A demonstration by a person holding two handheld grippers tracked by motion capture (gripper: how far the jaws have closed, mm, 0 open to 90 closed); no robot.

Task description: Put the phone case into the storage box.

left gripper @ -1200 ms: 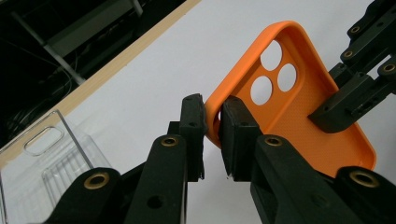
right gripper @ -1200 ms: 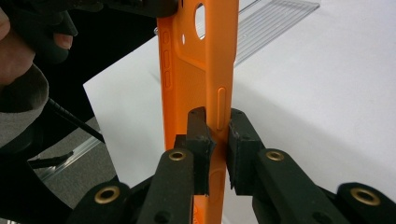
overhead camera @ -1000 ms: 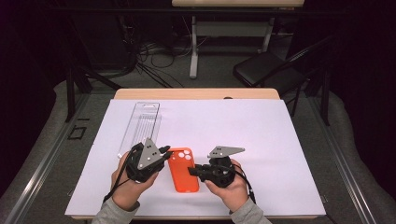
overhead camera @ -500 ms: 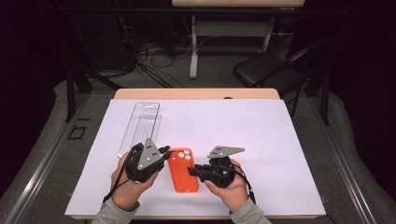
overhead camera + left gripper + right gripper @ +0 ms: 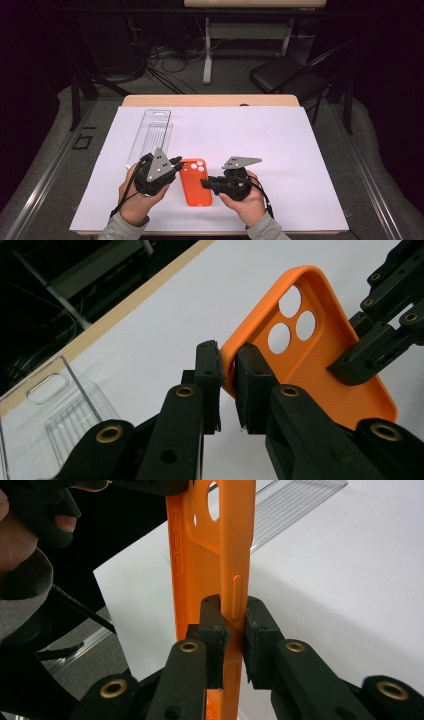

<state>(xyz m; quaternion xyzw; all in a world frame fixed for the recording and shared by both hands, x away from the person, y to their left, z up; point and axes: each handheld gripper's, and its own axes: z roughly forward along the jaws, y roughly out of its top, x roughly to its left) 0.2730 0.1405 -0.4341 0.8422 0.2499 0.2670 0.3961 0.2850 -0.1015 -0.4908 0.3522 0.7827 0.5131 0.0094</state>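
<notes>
Case: the orange phone case (image 5: 196,182) lies near my edge of the worktop (image 5: 280,150), on the white sheet (image 5: 300,175), between my two hands; its open side faces up and its camera holes point away from me.
Left hand-held gripper: my left hand-held gripper (image 5: 228,371) is clamped on the case's left rim near the camera-hole corner, one jaw outside the wall and one inside.
Right hand-held gripper: my right hand-held gripper (image 5: 233,625) is clamped on the opposite long rim, beside a side-button bump, a jaw on each face of the wall.
Hands: my left hand (image 5: 135,205) and right hand (image 5: 247,202) rest low on the sheet, either side of the case.
Tray: a clear plastic tray (image 5: 152,135) lies on the sheet beyond my left hand-held gripper, apart from the case.
</notes>
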